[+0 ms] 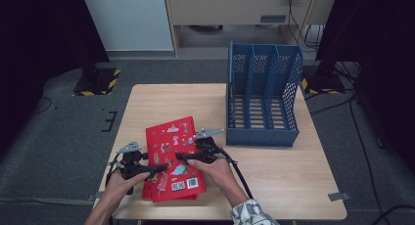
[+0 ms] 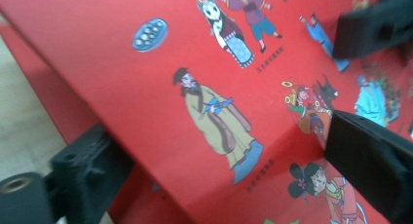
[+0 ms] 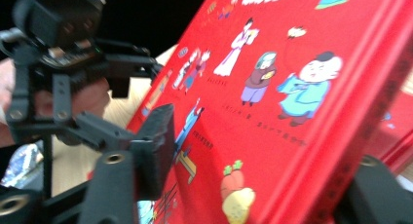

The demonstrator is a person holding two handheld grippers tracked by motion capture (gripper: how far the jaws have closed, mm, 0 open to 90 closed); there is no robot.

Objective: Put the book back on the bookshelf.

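Nearest the person's side of the pale wooden surface (image 1: pixel 274 186), two hands each hold a black two-jaw gripper over a stack of flat red picture books with cartoon figures (image 1: pixel 172 159). Left gripper (image 1: pixel 155 170) has its jaws closed on the left edge of the top red book (image 2: pixel 214 102), one jaw under the cover and one above. Right gripper (image 1: pixel 180 156) reaches in from the right; its jaws stand either side of that book's thick edge, and whether the pads press on it cannot be told. Farther back, well apart, stands a blue perforated plastic file rack with three compartments (image 1: pixel 262 95).
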